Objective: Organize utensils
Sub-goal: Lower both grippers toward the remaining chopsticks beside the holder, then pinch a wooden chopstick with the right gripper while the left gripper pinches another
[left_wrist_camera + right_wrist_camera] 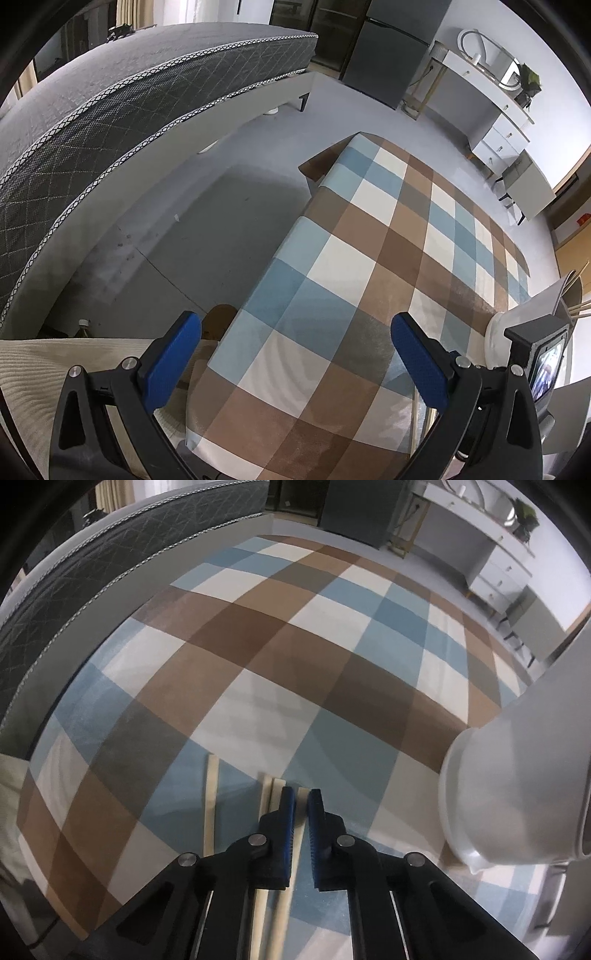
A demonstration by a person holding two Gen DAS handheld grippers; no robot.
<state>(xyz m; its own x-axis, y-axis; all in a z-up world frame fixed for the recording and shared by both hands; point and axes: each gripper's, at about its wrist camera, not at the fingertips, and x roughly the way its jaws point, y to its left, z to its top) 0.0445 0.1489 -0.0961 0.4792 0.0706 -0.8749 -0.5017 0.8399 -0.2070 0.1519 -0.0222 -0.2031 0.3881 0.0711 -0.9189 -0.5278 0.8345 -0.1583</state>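
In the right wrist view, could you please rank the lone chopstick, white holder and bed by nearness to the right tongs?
1. Lone chopstick, just left of the right tongs.
2. White holder, right.
3. Bed, far upper left.

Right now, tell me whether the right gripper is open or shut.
Shut. The right gripper has its blue pads pinched on a single chopstick lying on the checked tablecloth.

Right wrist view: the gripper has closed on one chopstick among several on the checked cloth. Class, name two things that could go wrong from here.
1. The right gripper pinches one chopstick close to its end, so it may pivot or slip on lifting.
2. Two more chopsticks lie right beside the left finger; lifting could drag or scatter them.
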